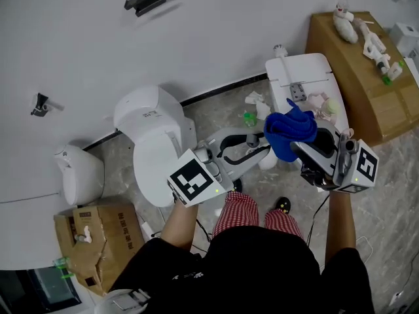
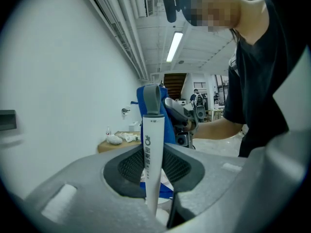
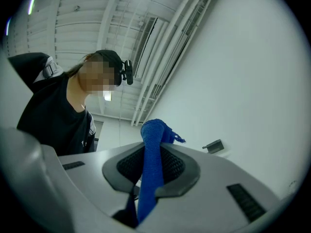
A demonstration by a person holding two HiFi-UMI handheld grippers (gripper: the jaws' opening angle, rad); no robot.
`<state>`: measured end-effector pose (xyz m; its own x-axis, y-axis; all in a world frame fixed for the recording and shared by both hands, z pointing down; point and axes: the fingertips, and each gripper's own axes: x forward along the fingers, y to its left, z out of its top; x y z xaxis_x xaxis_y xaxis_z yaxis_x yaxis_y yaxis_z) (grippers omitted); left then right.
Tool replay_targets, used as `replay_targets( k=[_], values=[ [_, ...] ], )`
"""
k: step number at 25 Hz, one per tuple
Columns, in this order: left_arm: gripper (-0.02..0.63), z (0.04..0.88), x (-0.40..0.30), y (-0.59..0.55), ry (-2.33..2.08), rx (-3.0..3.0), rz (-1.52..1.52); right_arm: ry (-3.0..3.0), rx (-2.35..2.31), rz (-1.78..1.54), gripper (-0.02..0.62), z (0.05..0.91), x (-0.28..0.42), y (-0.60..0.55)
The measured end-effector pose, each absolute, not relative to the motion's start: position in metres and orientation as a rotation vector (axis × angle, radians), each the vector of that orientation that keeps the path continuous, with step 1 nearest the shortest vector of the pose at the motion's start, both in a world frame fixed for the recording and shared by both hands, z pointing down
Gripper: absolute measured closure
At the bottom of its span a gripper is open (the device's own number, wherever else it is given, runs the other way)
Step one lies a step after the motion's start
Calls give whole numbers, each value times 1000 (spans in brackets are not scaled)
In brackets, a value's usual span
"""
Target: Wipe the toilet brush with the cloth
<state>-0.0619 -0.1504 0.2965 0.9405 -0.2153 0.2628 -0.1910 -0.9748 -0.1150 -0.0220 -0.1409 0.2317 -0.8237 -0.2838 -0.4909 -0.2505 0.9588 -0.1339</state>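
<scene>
Beside the toilet [image 1: 154,142], our left hand-held gripper [image 2: 154,176] clamps the seemingly stiff, light handle of the toilet brush [image 2: 151,144], while our right hand-held gripper [image 3: 149,174] pinches the soft cloth [image 3: 152,140].

The bunched terry cloth [image 3: 151,178] is deep blue. The slim plastic toilet brush handle [image 2: 151,174] is white with a grey tip. The left tongs [image 2: 154,152] and right tongs [image 3: 151,152] are pale grey with black ribbed pads — their marker cubes [image 1: 194,180] bear black-and-white squares. The person's trousers [image 1: 239,214] are red-and-white checked.
</scene>
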Motion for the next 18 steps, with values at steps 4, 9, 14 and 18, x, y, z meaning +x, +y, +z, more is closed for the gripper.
replay_targets(
  k=[4, 9, 14, 18],
  values=[
    [515, 288, -58, -142, 323, -3017, -397, 2614, -323, -70, 531, 226, -29, -135],
    [515, 281, -54, -135, 325, -3023, -386, 2657, -278, -29, 532, 221, -35, -129],
    [515, 278, -47, -128, 308, -3006, -405, 2719, -276, 20, 532, 222, -39, -125],
    [515, 272, -45, -123, 287, -2996, -394, 2758, -284, 44, 532, 222, -42, -124]
  ],
)
